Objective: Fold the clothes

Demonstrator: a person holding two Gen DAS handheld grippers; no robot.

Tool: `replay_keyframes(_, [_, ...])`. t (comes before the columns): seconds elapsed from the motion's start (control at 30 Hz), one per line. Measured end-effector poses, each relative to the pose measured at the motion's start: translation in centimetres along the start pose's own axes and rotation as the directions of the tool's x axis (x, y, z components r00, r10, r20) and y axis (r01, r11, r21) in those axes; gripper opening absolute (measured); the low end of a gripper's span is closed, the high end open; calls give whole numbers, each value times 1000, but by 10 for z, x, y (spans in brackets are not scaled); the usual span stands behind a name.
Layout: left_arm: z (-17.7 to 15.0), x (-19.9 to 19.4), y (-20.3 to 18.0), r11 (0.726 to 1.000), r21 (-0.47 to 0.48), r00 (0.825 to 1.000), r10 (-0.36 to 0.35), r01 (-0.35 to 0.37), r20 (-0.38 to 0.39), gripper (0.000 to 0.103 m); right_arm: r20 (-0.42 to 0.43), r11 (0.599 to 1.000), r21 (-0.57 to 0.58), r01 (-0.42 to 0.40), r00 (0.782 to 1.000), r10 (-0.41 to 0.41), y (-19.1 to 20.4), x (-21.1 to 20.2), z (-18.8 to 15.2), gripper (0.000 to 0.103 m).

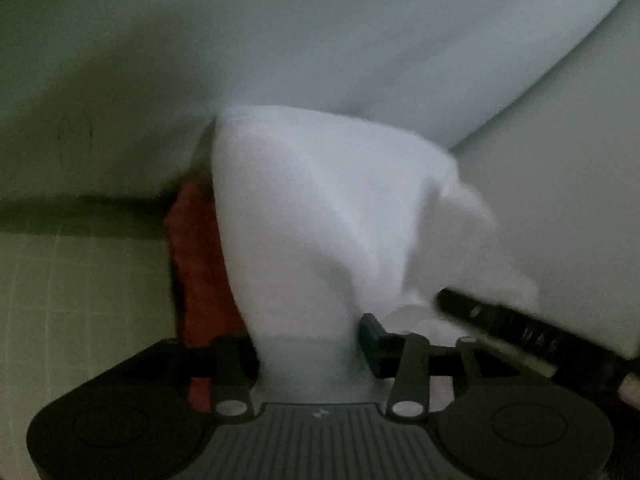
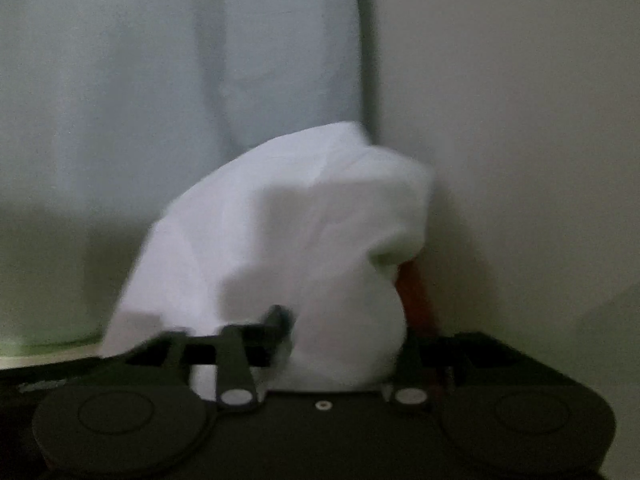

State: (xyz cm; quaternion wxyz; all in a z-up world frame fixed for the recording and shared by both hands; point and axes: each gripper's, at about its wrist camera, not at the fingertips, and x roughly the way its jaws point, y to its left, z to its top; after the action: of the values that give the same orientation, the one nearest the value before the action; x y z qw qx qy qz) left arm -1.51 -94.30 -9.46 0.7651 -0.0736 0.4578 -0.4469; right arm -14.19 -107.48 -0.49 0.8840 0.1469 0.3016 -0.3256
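Two grippers share one white garment [image 1: 320,220]; both views are dim and blurred, so fine detail is lost; in the left wrist view the left gripper [image 1: 308,344] has the white cloth bunched between its two fingers, the fabric rising from the jaws in a tall cone and spilling to the right; whether the pads actually press on it I cannot tell, since the jaws stand partly apart with cloth filling the gap; a red cloth [image 1: 200,272] lies just behind and left of the white one, partly covered by it; at lower right the dark body of the other tool [image 1: 520,332] crosses the picture, touching the trailing white fabric; a pale green gridded mat [image 1: 80,280] shows at lower left; in the right wrist view the right gripper [image 2: 344,340] likewise has the white garment [image 2: 288,232] heaped between its fingers, the mound leaning right; whether it is clamped I cannot tell; a sliver of red cloth [image 2: 416,292] peeks out at the mound's right edge; pale wall [image 2: 520,120] fills the background.
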Motion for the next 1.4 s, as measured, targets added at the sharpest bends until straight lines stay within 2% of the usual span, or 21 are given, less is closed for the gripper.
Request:
replay_keyframes(0.03, [-2, 6, 1, 999, 28, 999, 36, -35, -21, 54, -9, 998, -25, 64, 998, -64, 3, 16, 2, 69])
replay_keyframes(0.1, [-10, 6, 4, 995, 81, 998, 62, -62, -2, 79, -9, 982, -83, 168, 985, -170, 11, 38, 2, 75])
replay_keyframes(0.17, [-18, -4, 5, 984, 139, 993, 108, -112, 38, 91, 45, 965, -134, 226, 974, -222, 23, 41, -6, 84])
replay_keyframes(0.23, [-24, -20, 4, 973, 180, 988, 133, -145, 76, 92, 66, 961, -115, 252, 967, -246, 32, 34, -19, 96])
replay_keyframes(0.33, [-36, -50, -1, 959, 235, 983, 136, -162, 121, 93, 44, 967, -35, 251, 967, -250, 37, 22, -39, 98])
replay_keyframes(0.4, [-40, -72, -7, 953, 269, 986, 106, -137, 130, 102, 30, 969, 40, 243, 969, -244, 34, 6, -56, 99])
replay_keyframes(0.53, [-48, -112, -24, 936, 339, 987, 46, -96, 154, 103, 70, 964, 200, 173, 979, -190, 34, -45, -88, 100])
replay_keyframes(0.63, [-64, -146, -35, 920, 381, 982, 25, -95, 187, 103, 102, 957, 248, 153, 978, -183, 41, -92, -111, 101])
replay_keyframes(0.77, [-91, -182, -46, 901, 423, 979, 8, -95, 204, 103, 123, 952, 268, 148, 975, -186, 50, -139, -138, 103])
replay_keyframes(0.93, [-132, -219, -60, 863, 489, 979, 35, -130, 200, 103, 113, 952, 269, 144, 977, -179, 71, -197, -171, 103])
replay_keyframes(1.07, [-157, -236, -63, 857, 506, 985, 11, -97, 171, 103, 110, 943, 297, 150, 976, -190, 82, -238, -204, 103])
replay_keyframes(1.23, [-180, -250, -61, 850, 518, 988, 19, -96, 151, 103, 96, 940, 270, 209, 966, -242, 94, -269, -232, 103])
replay_keyframes(1.4, [-197, -260, -57, 841, 528, 987, 44, -122, 157, 103, 83, 939, 263, 221, 965, -250, 97, -289, -255, 103])
